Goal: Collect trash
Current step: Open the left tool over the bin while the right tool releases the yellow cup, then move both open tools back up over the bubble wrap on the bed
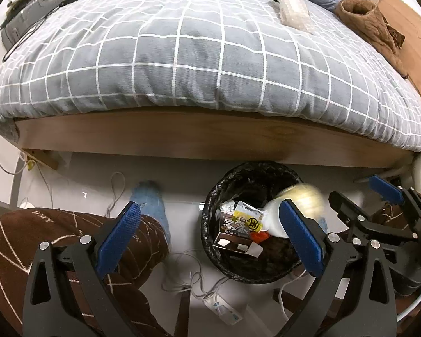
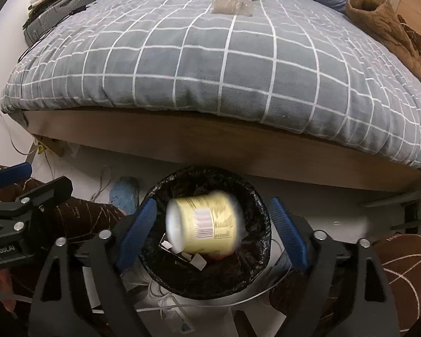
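Your right gripper [image 2: 213, 230] has jaws spread wide, pads clear of the yellow can [image 2: 203, 226], which is blurred, probably mid-air, over the black-lined bin [image 2: 262, 219]. Your left gripper [image 1: 210, 238] is also apart, empty. The bin sits on white floor [image 1: 92, 179] at 6 o'clock of the bed with its grey checked duvet [image 1: 199, 50]; cables [image 1: 193, 280] lie nearby.

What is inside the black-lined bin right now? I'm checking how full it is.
In the bin: a brown carton, a yellow-and-white wrapper and something orange. A blurred yellow can is above them between the open right gripper fingers, hiding part; lower layers cannot be seen.
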